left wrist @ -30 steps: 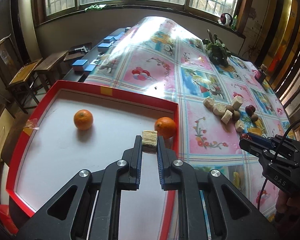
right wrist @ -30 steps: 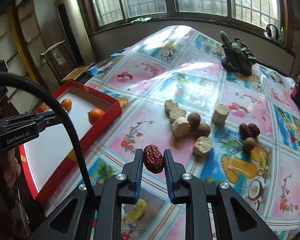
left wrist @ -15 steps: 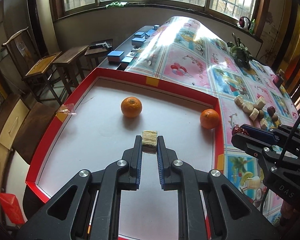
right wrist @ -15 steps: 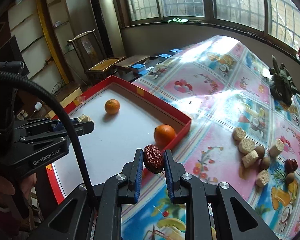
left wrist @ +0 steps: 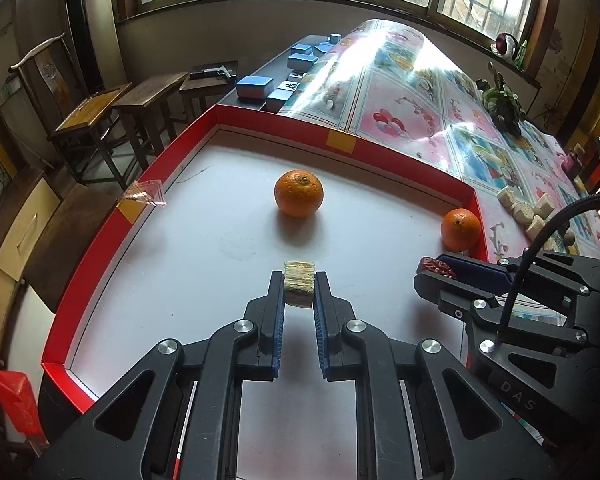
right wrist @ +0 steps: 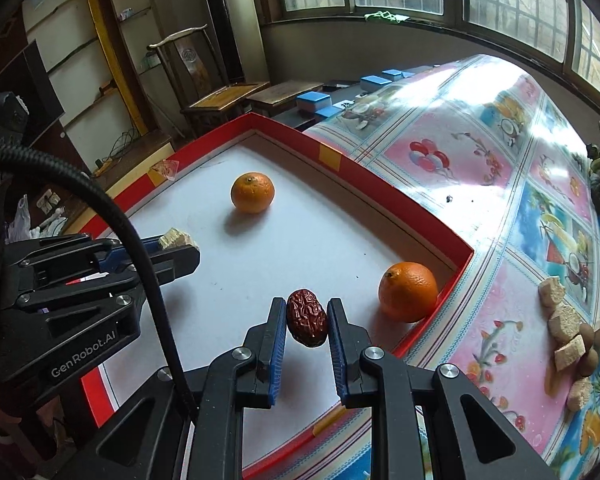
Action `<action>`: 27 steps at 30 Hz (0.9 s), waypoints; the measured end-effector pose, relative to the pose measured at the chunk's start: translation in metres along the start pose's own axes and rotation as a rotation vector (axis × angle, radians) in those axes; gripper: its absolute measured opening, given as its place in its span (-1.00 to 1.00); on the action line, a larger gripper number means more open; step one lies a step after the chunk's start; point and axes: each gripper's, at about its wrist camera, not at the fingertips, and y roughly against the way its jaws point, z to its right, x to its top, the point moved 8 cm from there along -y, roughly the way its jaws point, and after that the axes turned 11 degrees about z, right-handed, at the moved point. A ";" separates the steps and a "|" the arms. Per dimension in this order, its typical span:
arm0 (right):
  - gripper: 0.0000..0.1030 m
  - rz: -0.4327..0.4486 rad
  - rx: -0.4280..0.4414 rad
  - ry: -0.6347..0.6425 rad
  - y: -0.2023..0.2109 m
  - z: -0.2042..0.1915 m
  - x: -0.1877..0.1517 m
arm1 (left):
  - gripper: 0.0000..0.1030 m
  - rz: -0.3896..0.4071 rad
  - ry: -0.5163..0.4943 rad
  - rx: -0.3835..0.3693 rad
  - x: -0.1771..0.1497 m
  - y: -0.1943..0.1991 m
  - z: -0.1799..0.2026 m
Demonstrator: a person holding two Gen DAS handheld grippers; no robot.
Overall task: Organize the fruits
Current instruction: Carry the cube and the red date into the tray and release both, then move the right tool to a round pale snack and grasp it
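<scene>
Both loads are over the tray (left wrist: 140, 184). My left tongs (left wrist: 299, 288) are clenched on a pale fibrous chunk (left wrist: 299, 285), probably a cane piece, held above the white tray floor near its middle. My right tongs (right wrist: 308, 318) are clenched on a wrinkled red date (right wrist: 307, 317), above the floor just beside the near-corner orange (right wrist: 408, 291). From the left view the date (left wrist: 436, 267) shows at the tips of the right tongs (left wrist: 440, 274), close to that same orange (left wrist: 460, 229).

Done so far, as I judge it: two oranges sit in the tray. One (left wrist: 299, 193) rests mid-floor, the other against the red wall at the corner. Nothing else lies in the tray.

In hand: chunk and date, both carried, neither set down yet. I cannot tell how high either hangs above the floor.

Left to do: a cluster stays on the counter (right wrist: 460, 152) outside the tray, well apart from it, made up of more pale chunks (right wrist: 564, 322), small brown round fruits (right wrist: 586, 334), and something dark red at the frame edge. Roughly a dozen pieces at a guess; some overlap, so no firm count.

Estimate: early in the sort, most items outstanding.

Beyond: blue boxes (left wrist: 255, 86) past the far tray wall, wooden stools, windows.
</scene>
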 end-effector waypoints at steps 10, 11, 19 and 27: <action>-0.29 0.003 0.006 -0.015 -0.011 0.001 -0.002 | -0.65 0.019 -0.006 0.064 0.001 -0.003 -0.006; -0.26 0.014 0.013 -0.024 -0.009 0.001 -0.001 | -0.49 0.022 -0.004 0.066 0.001 -0.003 -0.007; -0.23 0.065 0.006 -0.046 0.022 0.009 0.001 | 0.04 0.083 -0.013 0.080 0.011 0.012 0.002; -0.02 0.101 -0.065 -0.112 0.074 0.052 -0.012 | 0.04 0.108 -0.052 0.024 0.017 0.022 0.046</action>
